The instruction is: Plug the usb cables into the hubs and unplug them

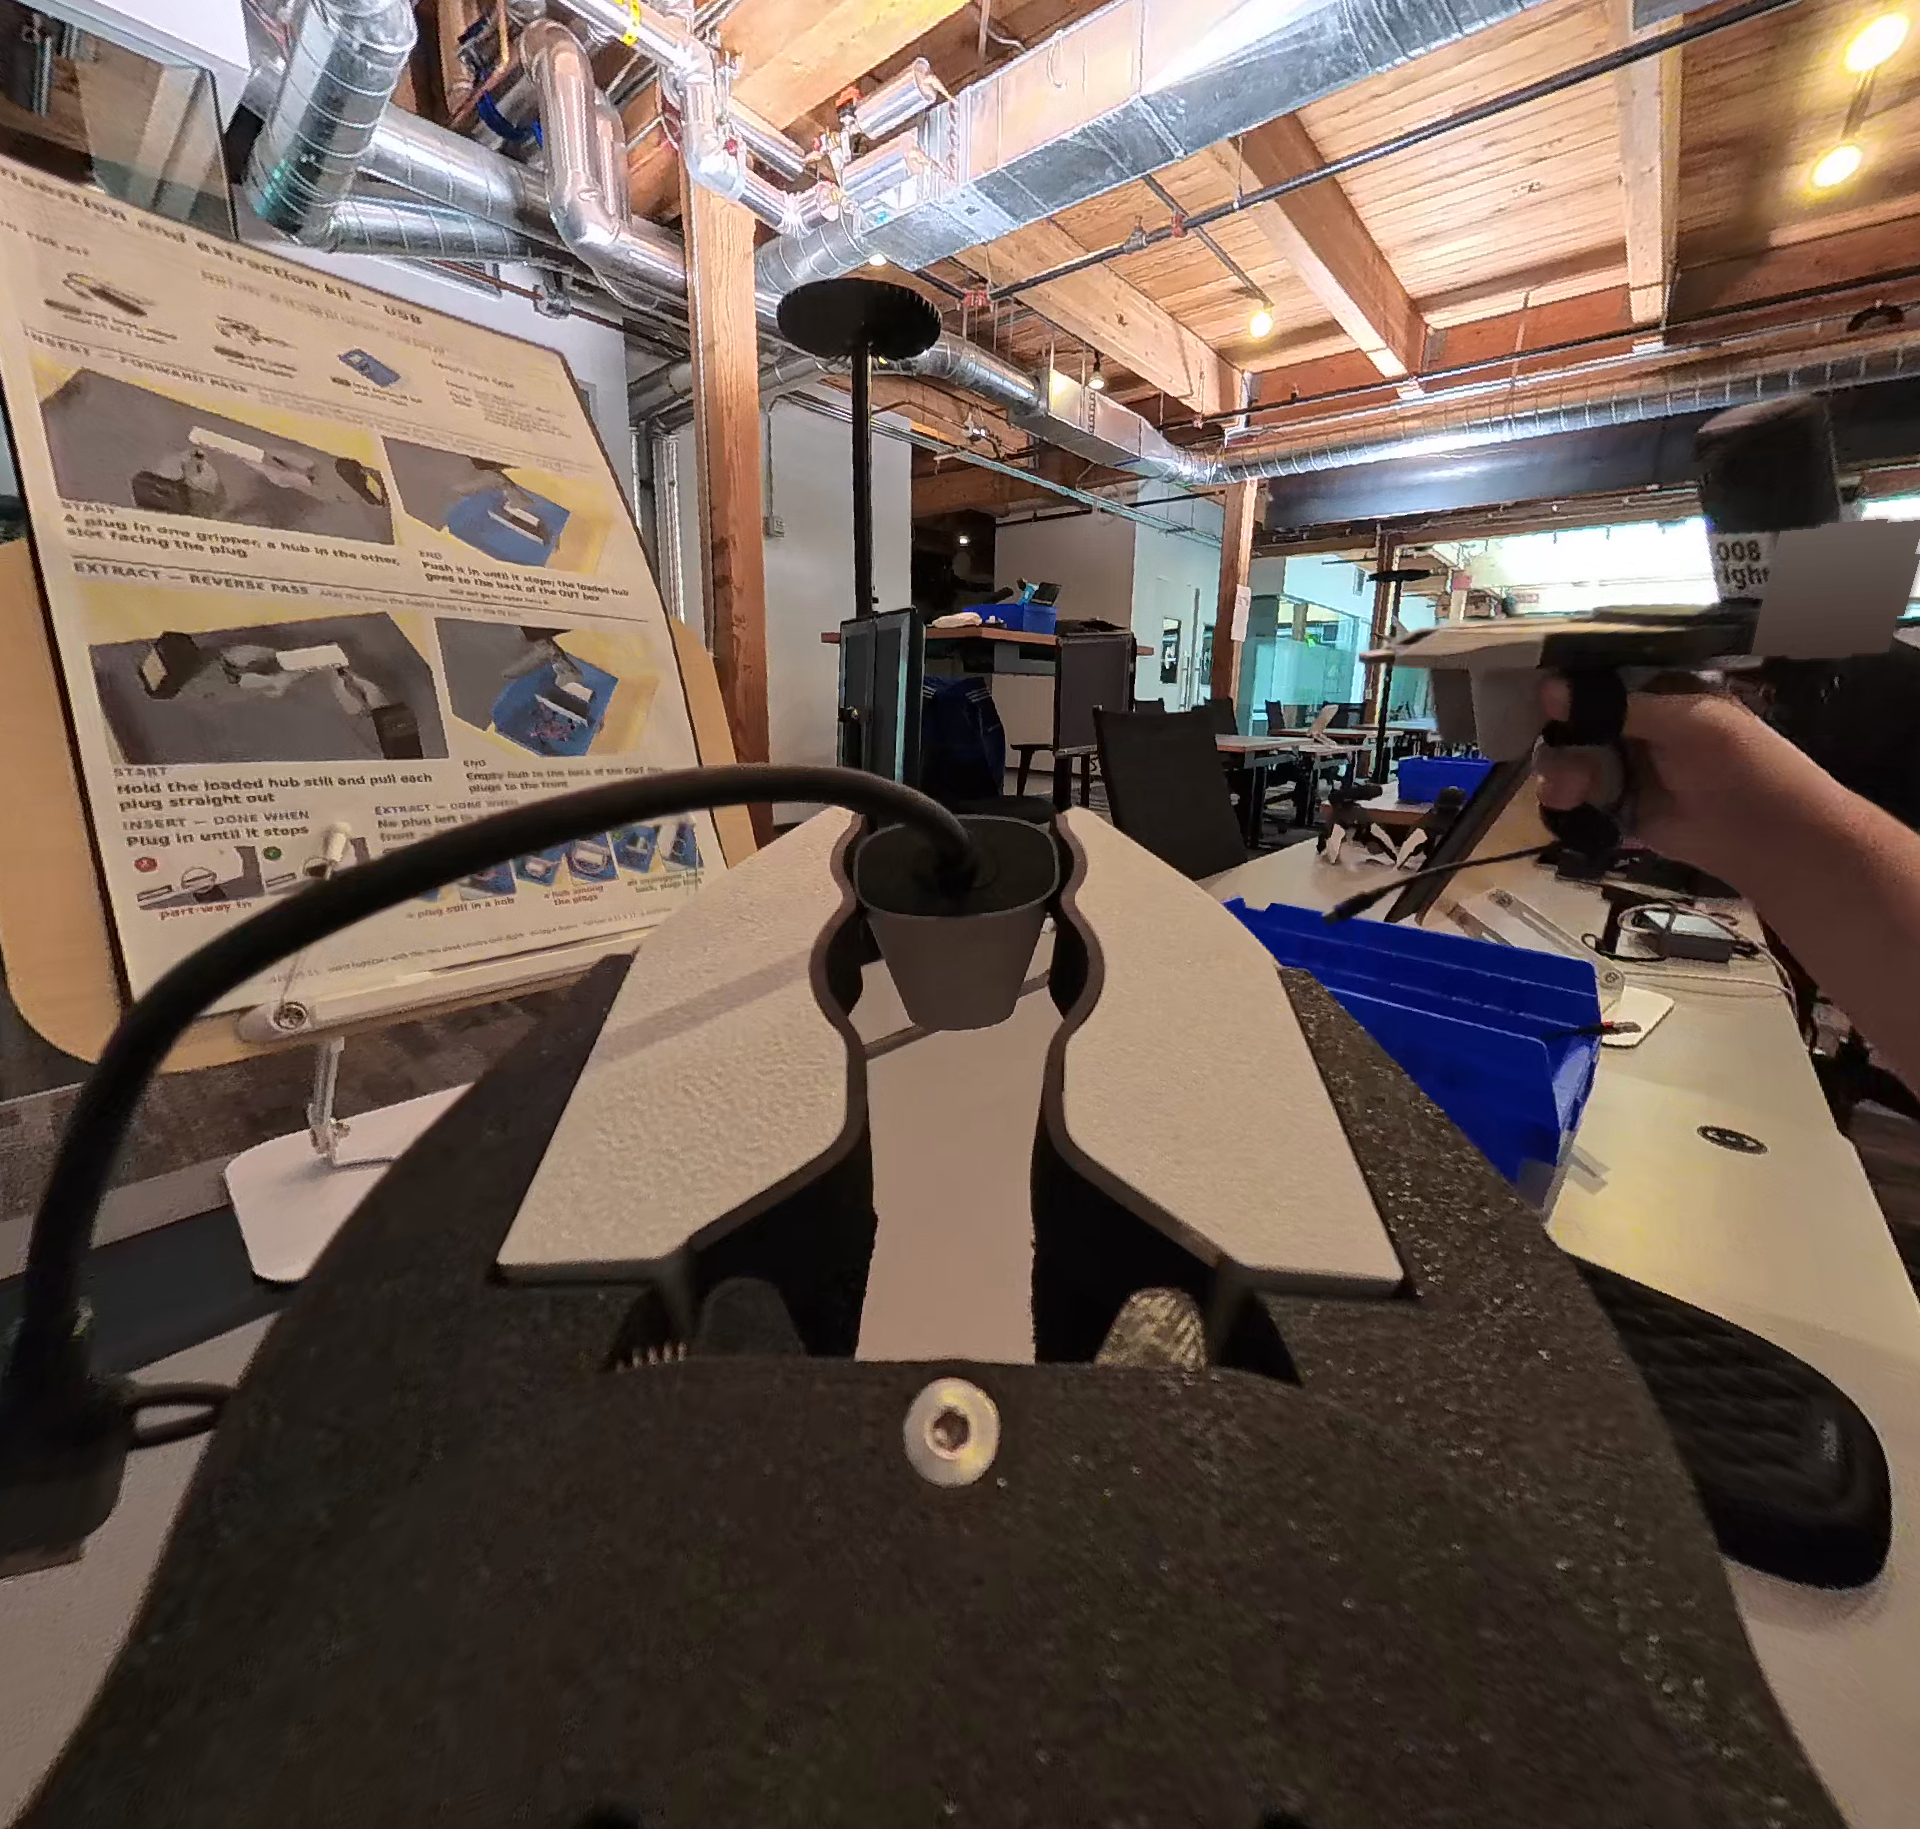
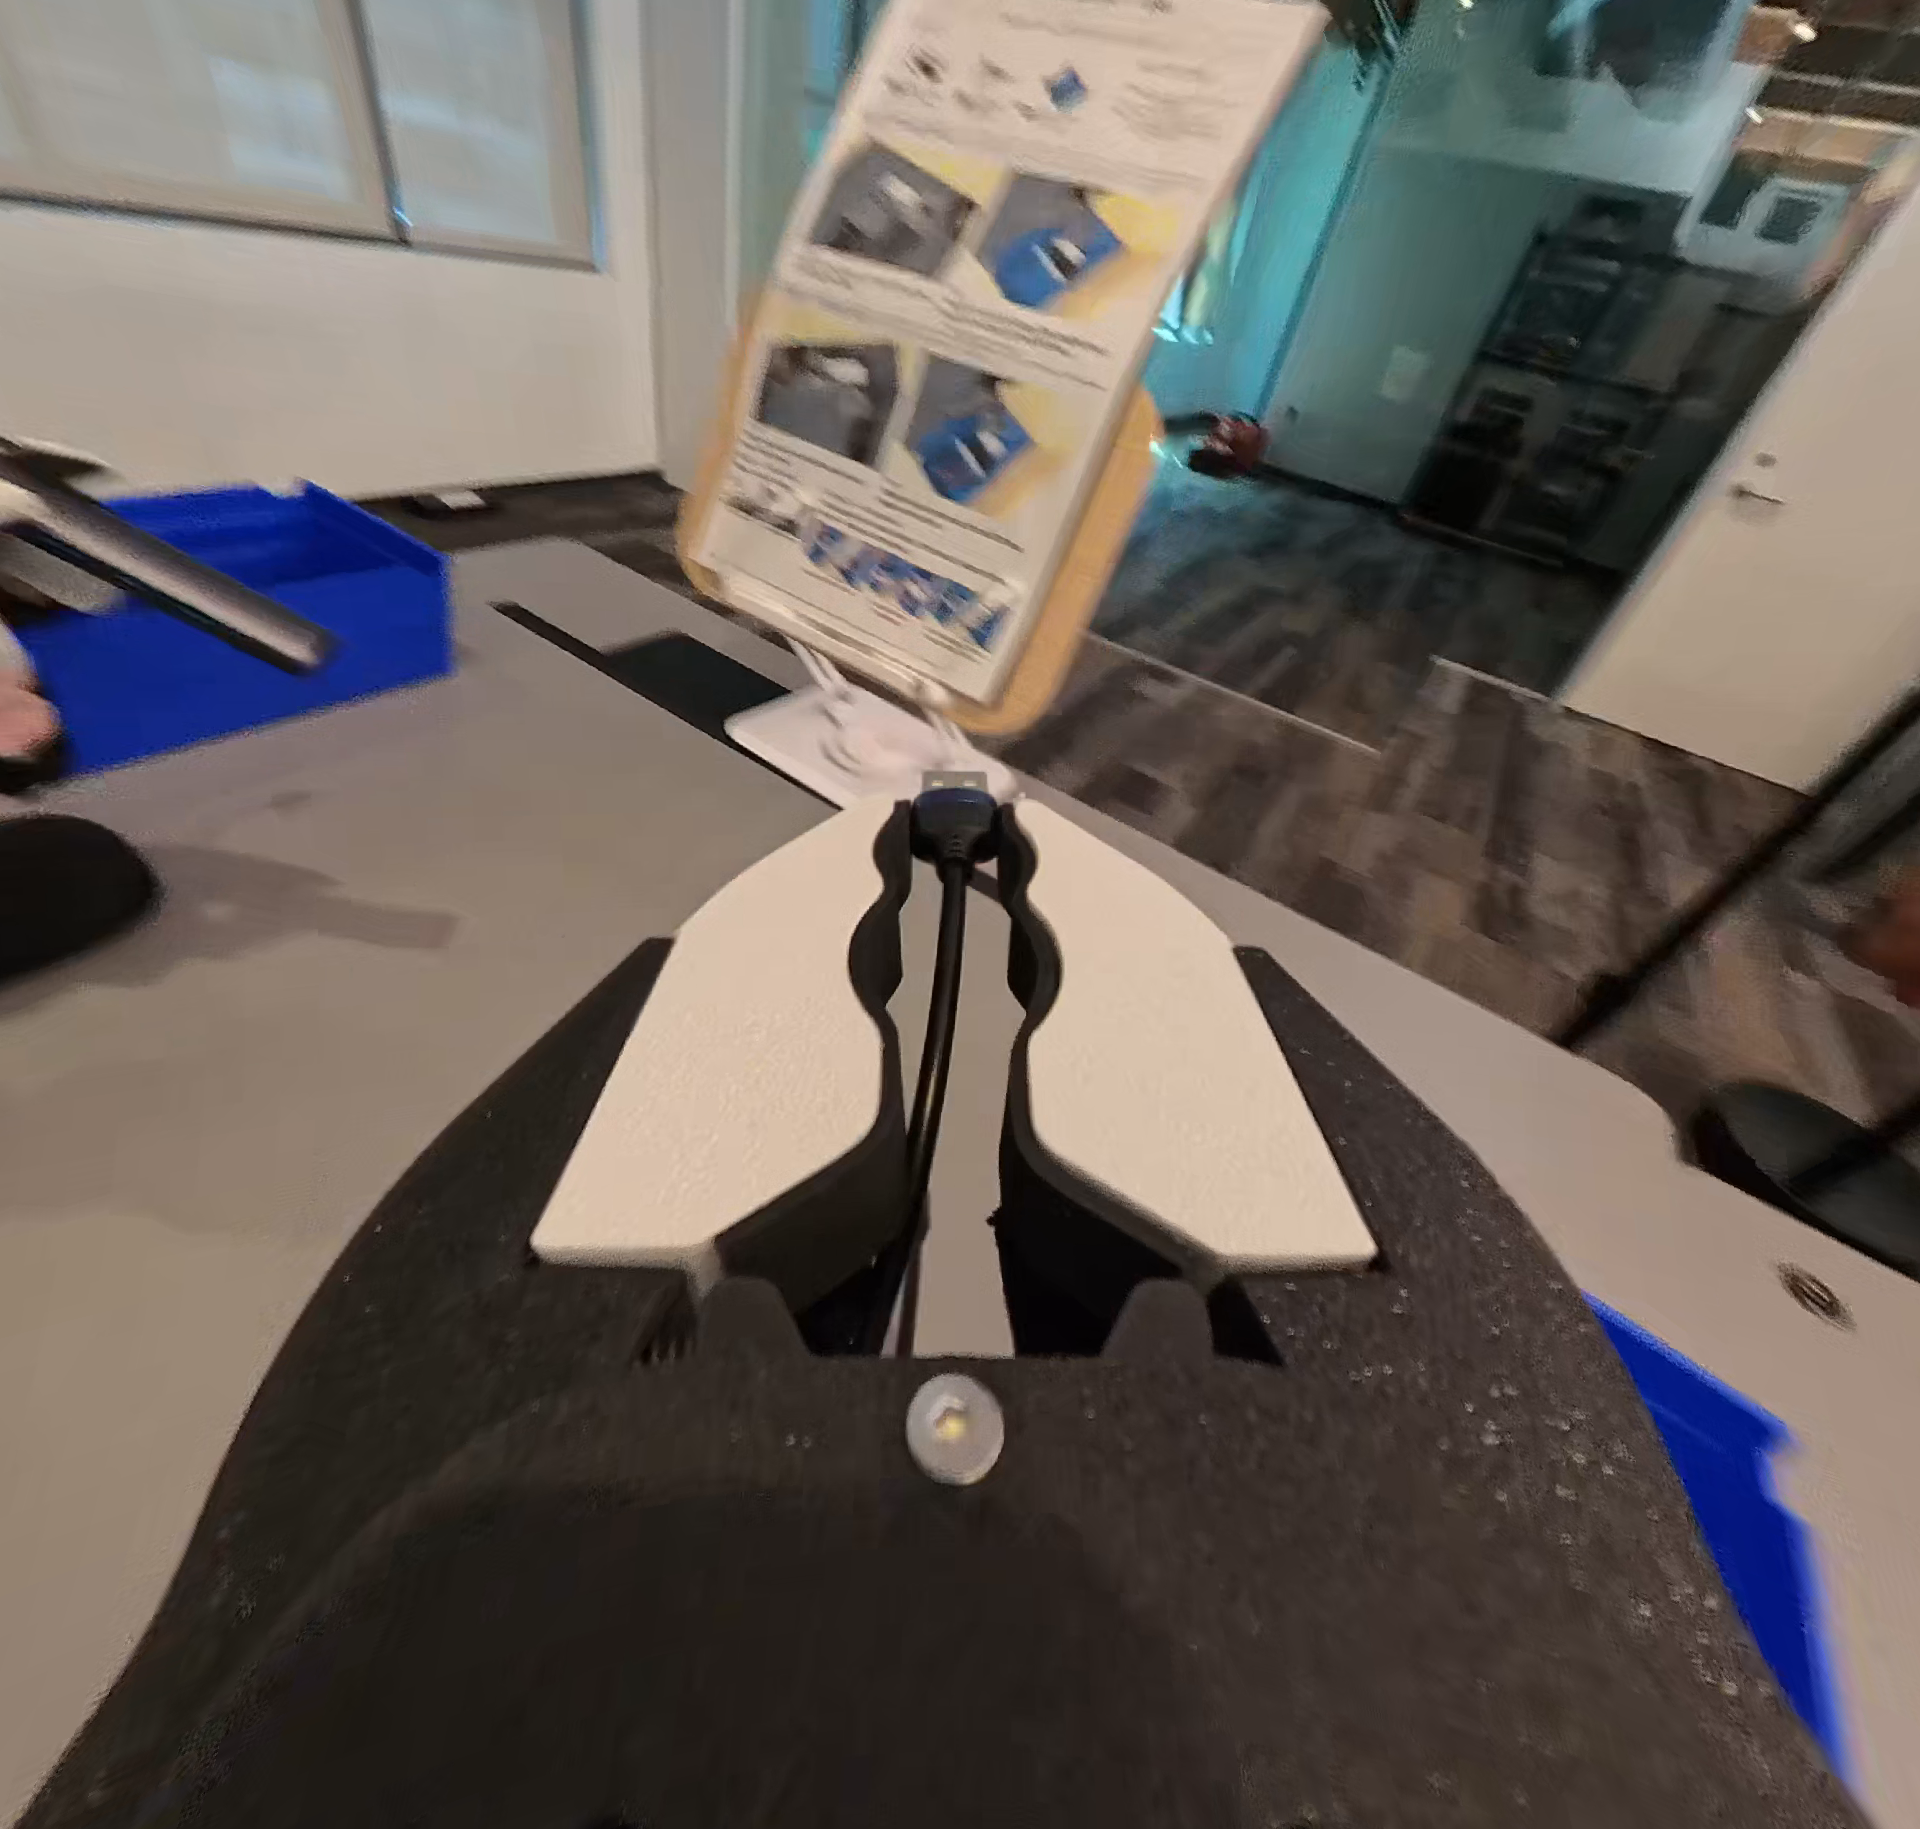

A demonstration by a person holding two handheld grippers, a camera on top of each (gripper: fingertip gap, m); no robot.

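The left claw (image 1: pixel 956 906) is clamped narrowly on a dark grey USB hub (image 1: pixel 954 948), its black cable (image 1: pixel 312 906) arcing toward 9 o'clock. The right claw (image 2: pixel 954 823) pinches a USB plug (image 2: pixel 953 800), metal tip pointing to 12 o'clock.

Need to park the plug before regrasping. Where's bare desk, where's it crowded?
Free: grey desk left of the right tool, between the blue bin and the instruction board's white base. Crowded: far right of the desk, where loose cables and an adapter lie behind the nearer blue bin.
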